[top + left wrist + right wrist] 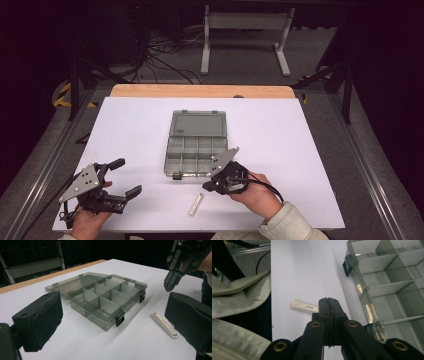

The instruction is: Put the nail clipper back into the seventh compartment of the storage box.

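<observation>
The work looks barely begun. The small white stick (196, 205) lies flat on the white bench (300, 150), just in front of the open box (195, 150) and apart from it, nothing touching it. The box is a smoky clear organiser with its lid folded back flat and its compartments, as far as I can see, all bare. My guess is that the stick is meant for one of them, so the pick-up, the carry and the drop are all left to do.

The right gripper (207, 186) hangs over the bench between the box's near edge and the stick, tips aimed down toward the stick. Its jaws are pressed together with nothing between them; in the right gripper view the tips (328, 305) meet just above the stick's near end (302, 306). It would have to spread before it could take the stick.

The left gripper (127, 177) rests off to the left near the bench's front edge, well apart from box and stick, jaws spread wide and bare.

Hard to make out: whether the right tips touch the stick or hover just over it, since the jaws cover that end. The print on the stick is too small to read. The box's far compartments are dim through the tinted walls, so something tiny in there could escape me. The person's sleeve (239, 292) blocks the bench on that side of the right gripper view.
</observation>
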`<state>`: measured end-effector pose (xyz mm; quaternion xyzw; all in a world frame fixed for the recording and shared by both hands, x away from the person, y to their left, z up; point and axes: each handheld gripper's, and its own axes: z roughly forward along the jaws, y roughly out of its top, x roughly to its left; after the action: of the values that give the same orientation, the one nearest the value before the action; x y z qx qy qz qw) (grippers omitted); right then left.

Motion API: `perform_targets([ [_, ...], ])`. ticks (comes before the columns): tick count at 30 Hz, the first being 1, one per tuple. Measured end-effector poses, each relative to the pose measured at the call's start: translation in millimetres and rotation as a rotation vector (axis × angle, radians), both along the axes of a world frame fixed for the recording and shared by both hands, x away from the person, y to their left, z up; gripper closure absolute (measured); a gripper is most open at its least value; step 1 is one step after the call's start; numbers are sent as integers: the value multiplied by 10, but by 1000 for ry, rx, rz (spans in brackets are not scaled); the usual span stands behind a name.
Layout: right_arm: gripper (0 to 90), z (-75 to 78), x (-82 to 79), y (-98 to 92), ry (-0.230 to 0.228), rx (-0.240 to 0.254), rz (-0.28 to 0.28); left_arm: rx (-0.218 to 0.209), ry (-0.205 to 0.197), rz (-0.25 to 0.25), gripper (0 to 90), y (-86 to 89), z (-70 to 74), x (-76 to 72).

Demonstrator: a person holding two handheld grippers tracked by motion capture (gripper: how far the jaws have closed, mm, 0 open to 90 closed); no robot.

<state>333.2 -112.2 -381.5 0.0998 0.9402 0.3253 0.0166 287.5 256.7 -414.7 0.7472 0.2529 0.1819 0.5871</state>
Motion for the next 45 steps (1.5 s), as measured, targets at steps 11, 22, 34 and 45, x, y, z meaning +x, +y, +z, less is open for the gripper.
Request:
perform_targets([
  [11,900,-170,-78,98,37,-74,60,5,-1,-4,25,0,0,1],
  [22,900,-318,-140,196,53,-116,116,7,-1,-4,25,-3,0,0],
  [34,900,-446,-191,266,105,-168,146,8,-1,-3,25,-1,2,-1],
  [45,900,-514,-204,328,94,-158,161,7,0,-2,25,-2,0,-2],
])
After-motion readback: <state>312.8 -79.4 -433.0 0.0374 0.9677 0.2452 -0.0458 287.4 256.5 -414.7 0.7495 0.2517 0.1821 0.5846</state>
